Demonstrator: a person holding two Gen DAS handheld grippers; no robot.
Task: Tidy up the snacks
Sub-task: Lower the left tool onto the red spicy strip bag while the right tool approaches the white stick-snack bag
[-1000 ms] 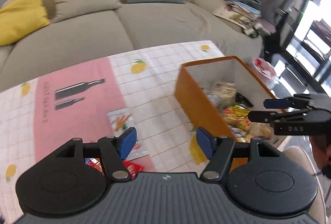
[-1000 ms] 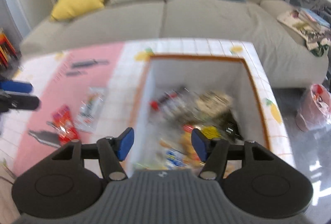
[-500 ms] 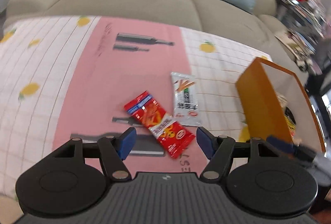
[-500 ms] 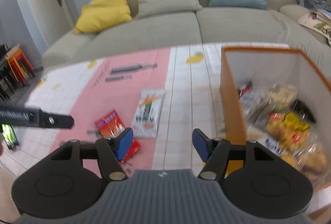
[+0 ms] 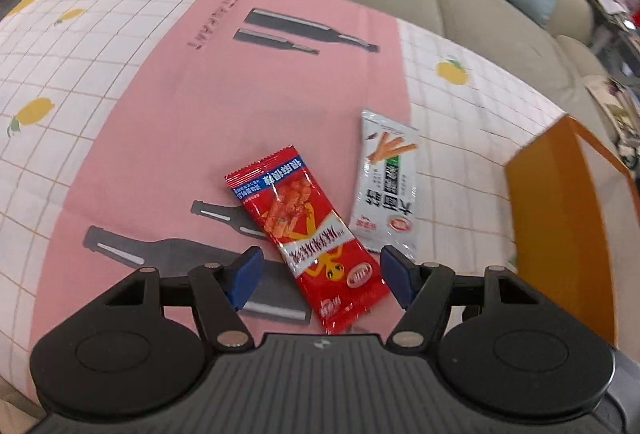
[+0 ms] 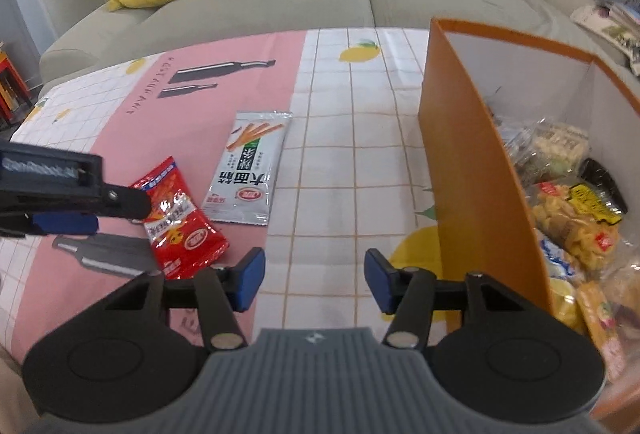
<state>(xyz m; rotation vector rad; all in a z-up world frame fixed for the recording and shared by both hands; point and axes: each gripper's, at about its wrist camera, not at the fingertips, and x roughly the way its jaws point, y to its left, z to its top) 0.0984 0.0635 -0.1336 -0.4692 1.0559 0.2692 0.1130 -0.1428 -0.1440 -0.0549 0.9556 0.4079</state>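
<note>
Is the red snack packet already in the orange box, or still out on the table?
Out. The red snack packet lies flat on the pink tablecloth, left of the orange box, between the open left gripper's fingers, unpinched.

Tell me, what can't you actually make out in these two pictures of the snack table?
- Orange box, left wrist view: its contents are hidden behind its own near wall, and the frame edge cuts it off.
- Red snack packet, right wrist view: its far end is covered by the left gripper.
- Snacks in the box, right wrist view: the labels are too small to read and the nearest ones are blurred.
- Shelf clutter beyond the sofa, both views: blurred.
</note>
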